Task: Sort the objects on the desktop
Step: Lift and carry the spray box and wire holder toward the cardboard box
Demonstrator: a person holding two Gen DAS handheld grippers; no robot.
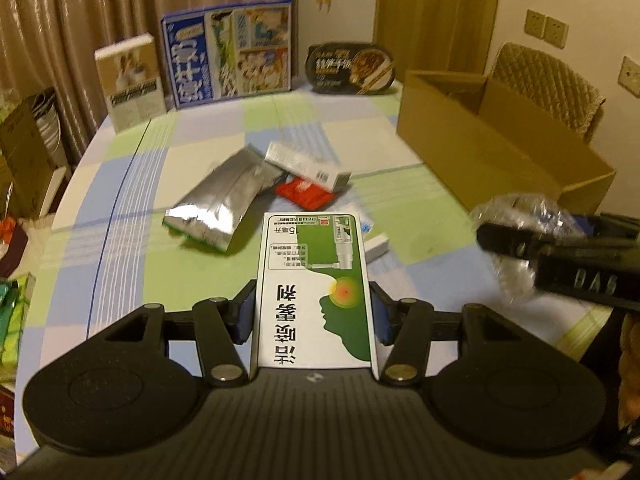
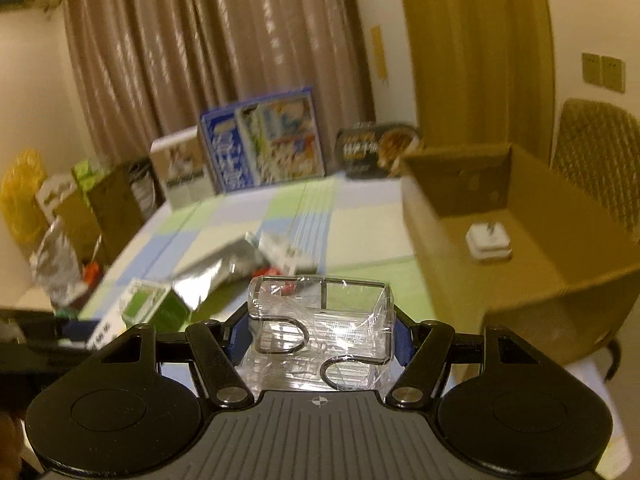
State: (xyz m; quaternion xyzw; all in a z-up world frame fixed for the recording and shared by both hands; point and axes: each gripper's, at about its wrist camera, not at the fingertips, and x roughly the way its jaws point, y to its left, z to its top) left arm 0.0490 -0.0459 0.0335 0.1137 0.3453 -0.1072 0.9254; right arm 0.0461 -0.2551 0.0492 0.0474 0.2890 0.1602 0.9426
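My left gripper (image 1: 313, 312) is shut on a white and green medicine box (image 1: 314, 280) and holds it above the checked tablecloth (image 1: 120, 184). My right gripper (image 2: 320, 334) is shut on a clear plastic package (image 2: 320, 320) with black wire hooks inside. It shows at the right of the left wrist view (image 1: 516, 216), held above the table. A silver foil pouch (image 1: 224, 200), a silver and white carton (image 1: 304, 164) and a red packet (image 1: 304, 194) lie in a pile mid-table. The open cardboard box (image 2: 520, 216) stands at the right and holds a small white item (image 2: 490, 240).
A blue picture box (image 1: 230, 52), a tan box (image 1: 130, 80) and a black noodle bowl (image 1: 350, 68) stand at the table's far edge. A wicker chair (image 1: 552, 80) is behind the cardboard box. Cartons and bags (image 2: 80, 208) crowd the left side.
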